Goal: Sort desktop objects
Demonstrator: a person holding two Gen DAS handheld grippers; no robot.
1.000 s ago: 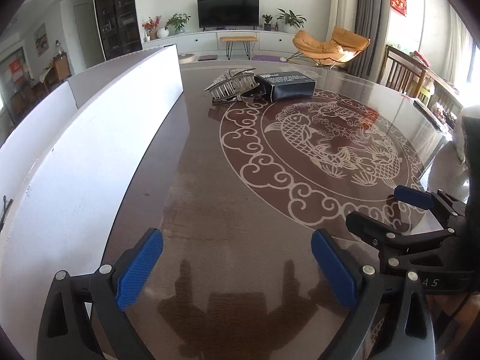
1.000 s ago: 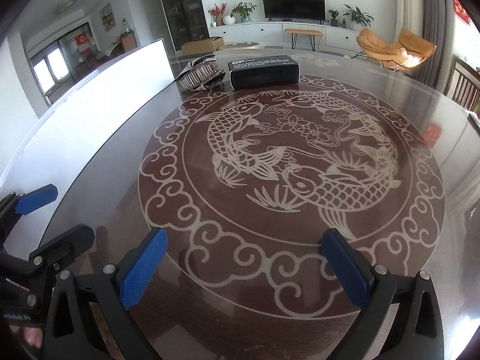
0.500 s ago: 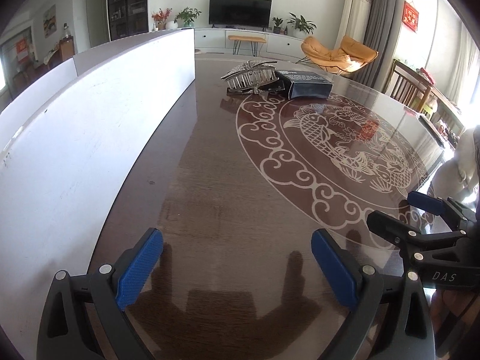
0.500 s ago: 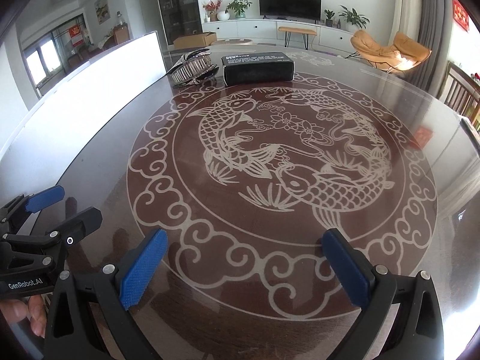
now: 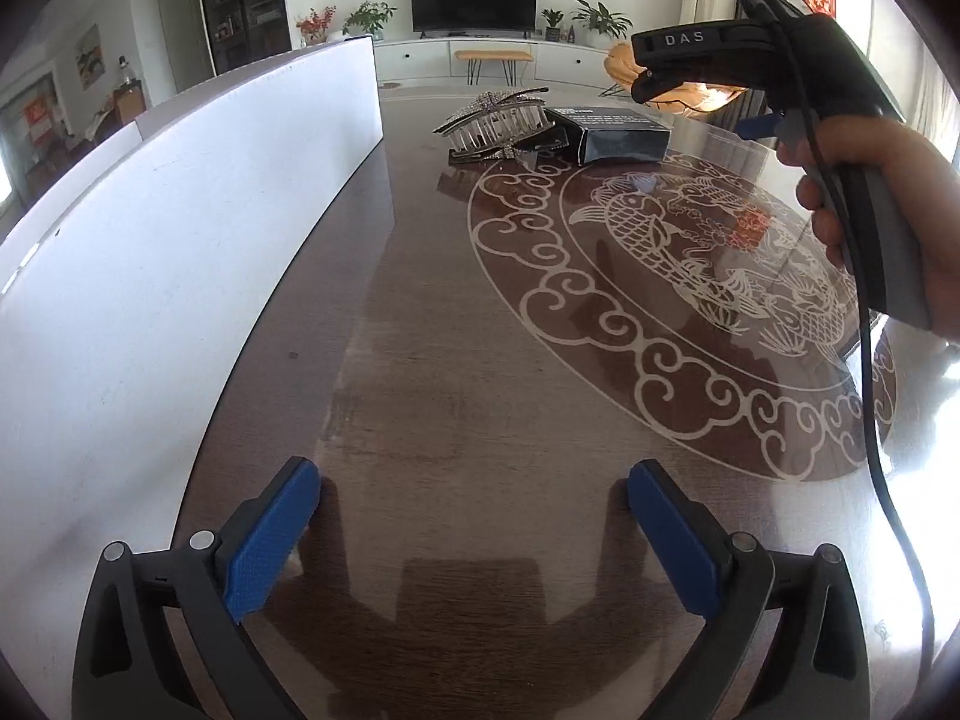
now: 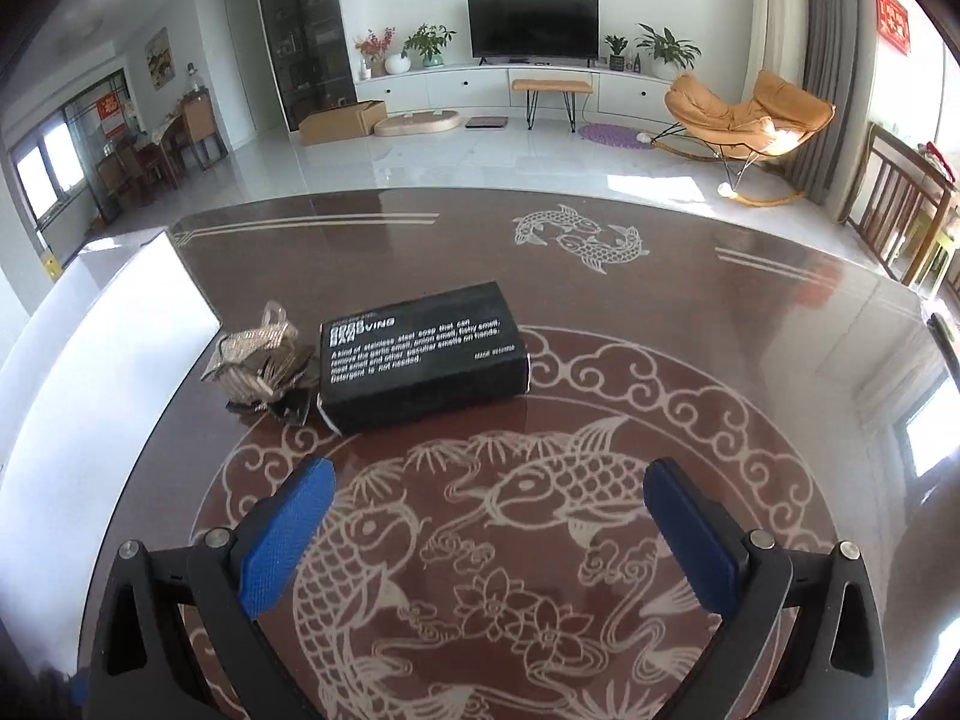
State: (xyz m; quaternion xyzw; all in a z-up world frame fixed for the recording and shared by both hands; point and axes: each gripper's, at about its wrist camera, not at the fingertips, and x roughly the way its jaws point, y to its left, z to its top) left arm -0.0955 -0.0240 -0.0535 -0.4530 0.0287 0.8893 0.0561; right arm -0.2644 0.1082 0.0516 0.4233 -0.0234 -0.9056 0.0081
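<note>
Glossy brown table (image 6: pixel 750 324) with carp inlay, bearing black box (image 6: pixel 423 357), rhinestone hair clip (image 6: pixel 258 360), white board (image 5: pixel 180 252).

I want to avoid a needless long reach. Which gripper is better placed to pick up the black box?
The right gripper. It is open, pointed at the black box, which lies just ahead of its fingers. The left gripper, also open, sits far back on the table, with the box distant.

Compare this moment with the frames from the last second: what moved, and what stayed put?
The right gripper lifted and advanced toward the black box, now close ahead. Nothing was grasped. The left gripper stayed low and open. Box and rhinestone hair clip kept their places on the table.
</note>
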